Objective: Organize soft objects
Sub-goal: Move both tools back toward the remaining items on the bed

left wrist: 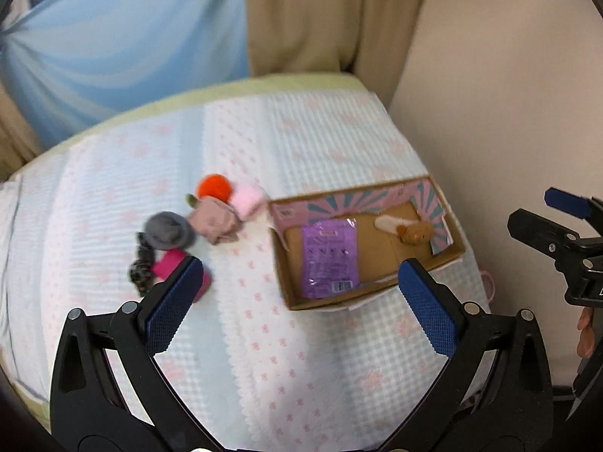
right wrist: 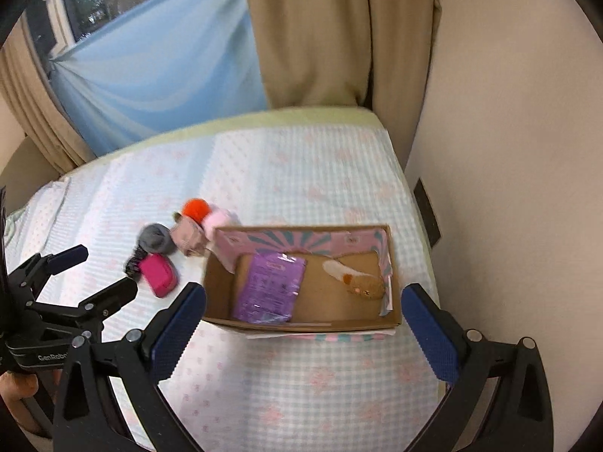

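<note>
An open cardboard box (left wrist: 286,278) (right wrist: 216,275) lies on the bed and holds a purple packet (left wrist: 329,258) (right wrist: 269,288) and a brown plush toy (left wrist: 414,231) (right wrist: 363,284). Left of it lies a pile of soft things: an orange pompom (left wrist: 214,187) (right wrist: 195,209), a pink fluffy piece (left wrist: 248,196), a beige knit (left wrist: 216,222), a grey roll (left wrist: 167,230) (right wrist: 154,239), a magenta pouch (left wrist: 169,265) (right wrist: 159,275) and a dark scrunchie (left wrist: 139,269). My left gripper (left wrist: 299,288) is open and empty above the bed. My right gripper (right wrist: 303,314) is open and empty over the box's near edge.
The bed has a light blue and pink patterned quilt (left wrist: 264,339). A beige wall (right wrist: 508,150) borders the bed on the right. Tan curtains (right wrist: 312,34) and a blue drape (left wrist: 132,37) hang behind the bed.
</note>
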A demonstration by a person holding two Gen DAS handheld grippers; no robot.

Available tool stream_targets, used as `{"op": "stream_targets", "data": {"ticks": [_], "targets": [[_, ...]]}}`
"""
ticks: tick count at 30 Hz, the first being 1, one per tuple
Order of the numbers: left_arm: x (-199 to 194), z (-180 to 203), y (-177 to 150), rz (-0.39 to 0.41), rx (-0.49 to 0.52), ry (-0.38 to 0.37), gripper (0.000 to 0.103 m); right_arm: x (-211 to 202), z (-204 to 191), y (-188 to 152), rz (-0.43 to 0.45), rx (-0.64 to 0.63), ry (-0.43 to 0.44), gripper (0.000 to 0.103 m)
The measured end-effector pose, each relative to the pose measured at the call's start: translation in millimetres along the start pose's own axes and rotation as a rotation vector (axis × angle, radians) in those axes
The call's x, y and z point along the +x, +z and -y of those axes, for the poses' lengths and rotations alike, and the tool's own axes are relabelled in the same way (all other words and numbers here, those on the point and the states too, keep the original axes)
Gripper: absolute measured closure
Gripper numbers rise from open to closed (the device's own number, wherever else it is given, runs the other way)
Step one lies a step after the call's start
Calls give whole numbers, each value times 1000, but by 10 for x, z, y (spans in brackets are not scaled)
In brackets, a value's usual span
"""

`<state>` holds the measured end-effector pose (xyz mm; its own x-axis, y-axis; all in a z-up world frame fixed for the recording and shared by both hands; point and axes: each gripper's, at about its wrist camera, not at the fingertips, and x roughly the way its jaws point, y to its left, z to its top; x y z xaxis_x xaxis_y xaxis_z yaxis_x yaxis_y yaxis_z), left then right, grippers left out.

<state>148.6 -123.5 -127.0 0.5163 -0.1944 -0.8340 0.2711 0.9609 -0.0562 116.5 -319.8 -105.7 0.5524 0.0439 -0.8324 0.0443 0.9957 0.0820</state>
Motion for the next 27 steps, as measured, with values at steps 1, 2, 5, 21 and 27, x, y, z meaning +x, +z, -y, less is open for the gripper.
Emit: {"op": "stream_targets", "data": {"ticks": [1, 2, 5, 21, 27], "targets": [[-108, -61, -18, 14, -13, 5, 0, -92, -63, 0, 10, -1, 5, 0], [-270, -159, -54, 36, -36, 16, 0, -191, -135, -7, 22, -2, 16, 0], [-537, -360, -165, 79, -81, 58, 0, -392, -326, -52, 60, -8, 28, 0], [-1049, -1710, -788, 127, -257, 164, 0, -499, -1387, -152, 112, -62, 78, 0], [-836, -2185, -817, 106, -226, 133, 0, -202, -1824, -123, 91, -6, 86, 0]]}}
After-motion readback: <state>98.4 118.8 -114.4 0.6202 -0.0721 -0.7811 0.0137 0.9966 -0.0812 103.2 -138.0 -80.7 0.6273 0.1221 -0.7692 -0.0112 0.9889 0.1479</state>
